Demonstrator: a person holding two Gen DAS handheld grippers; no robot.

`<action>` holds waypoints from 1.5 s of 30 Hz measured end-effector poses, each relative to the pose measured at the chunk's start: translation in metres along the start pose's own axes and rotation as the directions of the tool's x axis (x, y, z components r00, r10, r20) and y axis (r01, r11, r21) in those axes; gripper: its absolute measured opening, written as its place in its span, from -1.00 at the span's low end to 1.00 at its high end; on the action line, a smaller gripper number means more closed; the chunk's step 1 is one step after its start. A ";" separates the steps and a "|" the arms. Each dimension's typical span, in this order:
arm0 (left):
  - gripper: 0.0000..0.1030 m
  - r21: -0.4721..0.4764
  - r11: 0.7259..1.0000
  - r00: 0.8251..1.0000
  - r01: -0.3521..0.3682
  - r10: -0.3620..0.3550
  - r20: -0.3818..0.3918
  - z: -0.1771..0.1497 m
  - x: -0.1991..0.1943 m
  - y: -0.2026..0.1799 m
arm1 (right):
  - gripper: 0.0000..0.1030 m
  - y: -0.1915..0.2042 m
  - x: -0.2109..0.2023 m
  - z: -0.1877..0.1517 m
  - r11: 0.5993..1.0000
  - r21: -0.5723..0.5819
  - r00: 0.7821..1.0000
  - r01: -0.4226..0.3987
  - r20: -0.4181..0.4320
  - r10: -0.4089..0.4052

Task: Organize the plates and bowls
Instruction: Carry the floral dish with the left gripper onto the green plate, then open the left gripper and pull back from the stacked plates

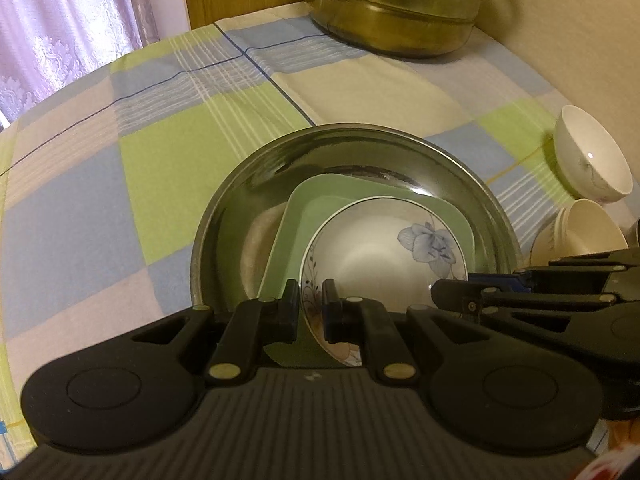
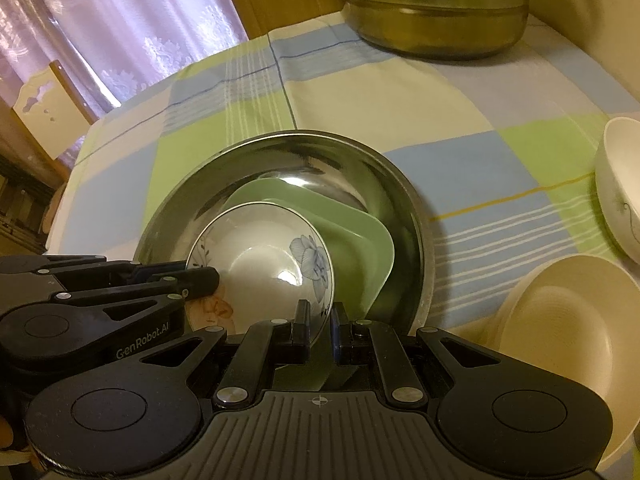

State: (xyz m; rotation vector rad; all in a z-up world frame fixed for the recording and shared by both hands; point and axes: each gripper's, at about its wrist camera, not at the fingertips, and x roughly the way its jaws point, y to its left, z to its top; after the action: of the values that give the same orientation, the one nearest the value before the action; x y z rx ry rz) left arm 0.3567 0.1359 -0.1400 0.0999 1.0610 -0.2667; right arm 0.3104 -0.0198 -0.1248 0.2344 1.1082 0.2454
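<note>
Two-handed carry of a flowered plate, with all places referred to the steel basin on the checked surface. To the left of the basin lies only bare cloth. Inside the basin a green square plate leans against the far wall, and the flowered plate sits tilted upon it, its blue bloom toward the basin's right side. The left tongs are clenched on the plate's near-left rim, one pad inside and one outside the edge; the right tongs are clenched in like manner on the near-right rim, so the plate is borne at two points above the basin's hollow. To the right of the basin stand a stack of cream bowls just beside it and a white bowl a little farther, tipped on its side. Beyond the basin, at the far edge, rests a large metal steamer pot. The step in hand appears to be settling the plate onto the green one. It is best done by lowering both sides together, keeping the rim level between the two grips, letting the foot seat fully before either grip is loosened, and withdrawing clear of the basin wall.
</note>
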 end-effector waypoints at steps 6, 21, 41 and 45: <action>-0.82 0.017 1.000 1.000 -0.008 0.008 -0.005 0.001 0.005 0.000 | -0.81 0.002 0.001 0.002 1.000 -0.001 1.000 0.001 0.011 -0.001; -0.79 0.001 1.000 1.000 -0.004 0.004 0.021 0.001 -0.007 0.004 | -0.17 0.002 -0.017 0.003 1.000 -0.013 0.996 -0.002 0.093 0.003; -0.79 -0.091 0.996 0.999 -0.005 0.010 0.050 -0.028 -0.076 -0.005 | 0.20 -0.005 -0.067 -0.018 1.000 -0.010 0.987 -0.029 0.157 0.030; -0.79 -0.111 0.994 0.999 -0.018 0.022 0.036 -0.037 -0.090 -0.010 | 0.22 -0.004 -0.080 -0.029 0.999 -0.014 0.986 -0.033 0.165 0.035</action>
State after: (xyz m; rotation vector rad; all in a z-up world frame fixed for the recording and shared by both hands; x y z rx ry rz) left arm 0.2809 0.1496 -0.0789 0.0057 1.0349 -0.1910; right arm 0.2511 -0.0465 -0.0706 0.2595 0.9393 0.2582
